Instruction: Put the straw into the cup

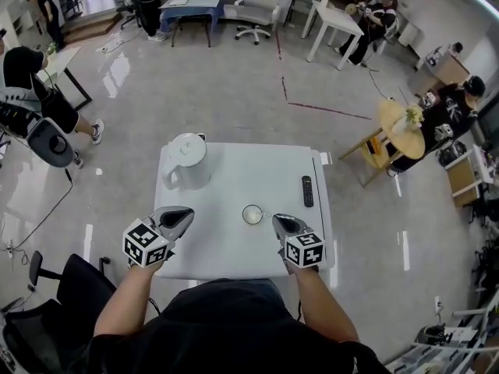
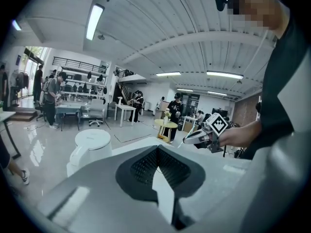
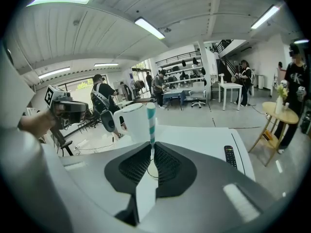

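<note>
Right gripper (image 1: 274,219) jaws pinch the straw (image 3: 150,123) beside the cup (image 1: 253,214) — open bench (image 1: 249,170) around it. Left gripper (image 1: 189,211) jaws closed, empty; kettle (image 1: 187,160) back-left, remote (image 1: 307,191) by right edge.

From the head: looks steeply down on the whole tabletop (image 1: 242,178) from well above. From the left tool (image 1: 187,213): sits low, close behind its jaws, and faces across the tabletop toward the right tool (image 1: 277,219). From the right tool: faces the opposite way, equally low. Shares the white kettle (image 1: 185,160) across all three.
</note>
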